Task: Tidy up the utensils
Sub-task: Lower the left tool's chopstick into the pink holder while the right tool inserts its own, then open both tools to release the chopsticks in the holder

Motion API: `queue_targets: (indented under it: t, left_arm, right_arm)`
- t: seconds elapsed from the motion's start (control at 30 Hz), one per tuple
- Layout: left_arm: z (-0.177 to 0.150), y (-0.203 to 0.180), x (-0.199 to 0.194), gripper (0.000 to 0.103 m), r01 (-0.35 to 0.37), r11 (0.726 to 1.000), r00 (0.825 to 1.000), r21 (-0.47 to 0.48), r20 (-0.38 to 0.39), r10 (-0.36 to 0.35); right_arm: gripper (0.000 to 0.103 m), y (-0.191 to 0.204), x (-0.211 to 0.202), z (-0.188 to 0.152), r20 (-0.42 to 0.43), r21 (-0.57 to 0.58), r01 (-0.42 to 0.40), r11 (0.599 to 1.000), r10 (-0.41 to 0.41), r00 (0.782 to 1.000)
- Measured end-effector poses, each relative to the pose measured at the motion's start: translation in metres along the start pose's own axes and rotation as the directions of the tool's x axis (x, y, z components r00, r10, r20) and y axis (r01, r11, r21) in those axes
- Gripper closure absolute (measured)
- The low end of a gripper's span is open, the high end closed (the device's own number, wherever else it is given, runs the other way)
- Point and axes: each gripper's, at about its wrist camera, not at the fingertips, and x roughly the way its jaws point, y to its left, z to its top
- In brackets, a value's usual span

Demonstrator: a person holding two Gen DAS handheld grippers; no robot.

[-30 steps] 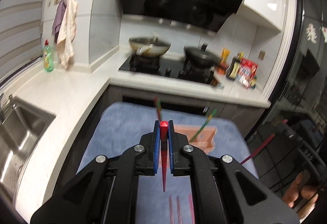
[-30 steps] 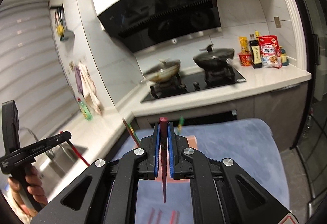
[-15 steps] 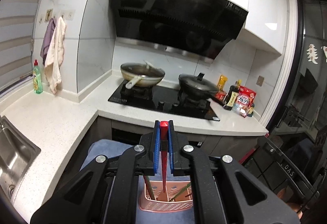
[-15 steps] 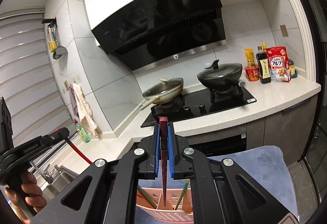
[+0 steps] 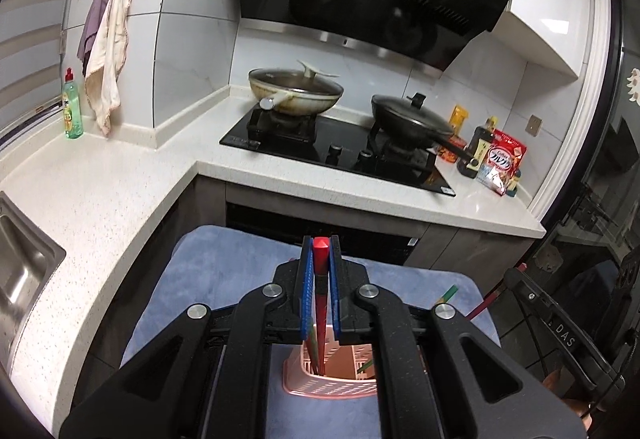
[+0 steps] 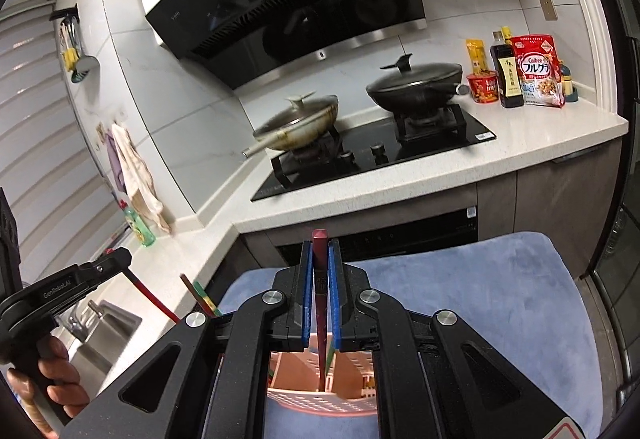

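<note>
My left gripper (image 5: 320, 251) clenches a red chopstick (image 5: 319, 303) and my right gripper (image 6: 320, 251) a dark red chopstick (image 6: 320, 303), both tips dipping inside the pink basket (image 5: 332, 385) on the blue mat (image 5: 224, 279).

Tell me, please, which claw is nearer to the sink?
Left. The left claw, gripping a red chopstick, sits on the sink side of the pink basket; the right claw, gripping a maroon chopstick, is directly over the basket, farther from the sink.

both wrist views look down past fingers, sharing pink basket (image 5: 332, 385) (image 6: 320, 403).
</note>
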Motion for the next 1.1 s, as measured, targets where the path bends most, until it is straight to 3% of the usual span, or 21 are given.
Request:
queue_targets:
  t: [0.1, 0.2, 0.33, 0.67, 1.1]
  left_arm:
    - [-0.003, 0.0, 0.003, 0.095, -0.011, 1.0, 1.0, 0.008, -0.014, 0.011]
    - [-0.005, -0.001, 0.0, 0.091, -0.033, 0.999, 0.999, 0.015, -0.004, 0.033]
    - [-0.005, -0.003, -0.008, 0.065, -0.054, 0.998, 0.999, 0.012, 0.004, 0.054]
    - [-0.015, -0.014, -0.042, 0.056, -0.109, 0.992, 0.993, 0.068, 0.043, 0.107]
    - [-0.063, -0.026, -0.086, 0.052, -0.201, 0.968, 0.98, 0.152, 0.042, 0.197]
  right_arm:
    - [0.095, -0.001, 0.002, -0.003, -0.006, 0.0, 0.007, 1.0, -0.007, 1.0]
    - [0.089, -0.002, -0.003, -0.002, 0.009, 0.01, 0.009, 1.0, -0.01, 1.0]
    - [0.085, 0.001, -0.013, 0.002, 0.022, -0.002, 0.007, 1.0, -0.007, 1.0]
    - [0.075, 0.016, -0.051, -0.001, 0.054, -0.054, -0.001, 0.999, 0.004, 0.999]
    - [0.071, 0.035, -0.105, -0.05, 0.018, -0.129, -0.006, 0.992, 0.008, 1.0]
